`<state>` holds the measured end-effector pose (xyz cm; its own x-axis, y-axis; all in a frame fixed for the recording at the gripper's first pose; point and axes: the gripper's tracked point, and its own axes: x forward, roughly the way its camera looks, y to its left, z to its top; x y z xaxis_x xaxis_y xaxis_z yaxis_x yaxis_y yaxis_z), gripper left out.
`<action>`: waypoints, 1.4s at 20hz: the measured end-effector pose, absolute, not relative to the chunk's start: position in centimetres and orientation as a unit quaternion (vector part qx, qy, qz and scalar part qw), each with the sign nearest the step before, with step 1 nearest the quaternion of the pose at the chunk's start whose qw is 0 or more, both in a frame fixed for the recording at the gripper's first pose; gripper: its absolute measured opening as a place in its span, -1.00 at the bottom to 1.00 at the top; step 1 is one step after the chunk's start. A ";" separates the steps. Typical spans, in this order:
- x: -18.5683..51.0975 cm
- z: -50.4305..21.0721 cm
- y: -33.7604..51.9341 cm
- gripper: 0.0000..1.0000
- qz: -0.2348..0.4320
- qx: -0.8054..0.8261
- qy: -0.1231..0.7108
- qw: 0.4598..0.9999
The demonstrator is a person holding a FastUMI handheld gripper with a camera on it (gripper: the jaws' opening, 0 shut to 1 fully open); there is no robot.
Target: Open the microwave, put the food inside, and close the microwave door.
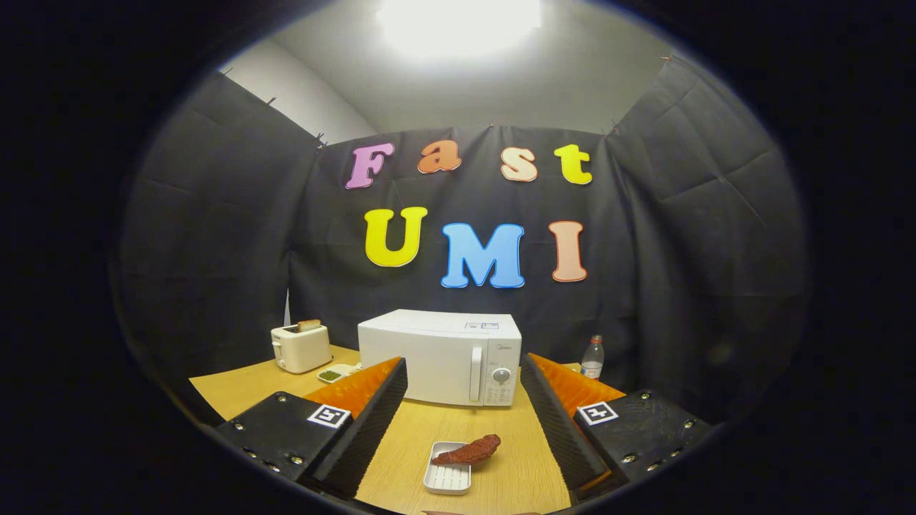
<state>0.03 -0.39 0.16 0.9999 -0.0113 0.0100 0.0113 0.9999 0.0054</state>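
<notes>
**Tongs apart above the near bench edge**

Currently the tongs (458,429) stand wide apart, holding nothing. Between them, by the near edge of the bench (236,393), the food (469,450) overhangs a white tray (445,478). Beyond, mid-bench, the microwave (436,357) is closed.

Cloth-walled booth, wooden table (501,458), microwave (440,355)

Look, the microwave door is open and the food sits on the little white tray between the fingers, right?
Not quite. The gripper view shows the microwave door shut. The rest holds: the food sits on the little white tray, between the open gripper fingers.
</notes>
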 end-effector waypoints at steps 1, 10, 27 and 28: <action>0.1 0.1 -0.5 0.99 -0.007 0.003 -0.006 1.000; 2.0 -0.7 0.2 0.99 0.018 0.003 -0.012 1.000; 14.6 -4.4 -0.5 0.98 0.010 0.063 0.012 0.998; 15.6 -4.7 -0.6 0.98 0.007 0.060 0.012 0.998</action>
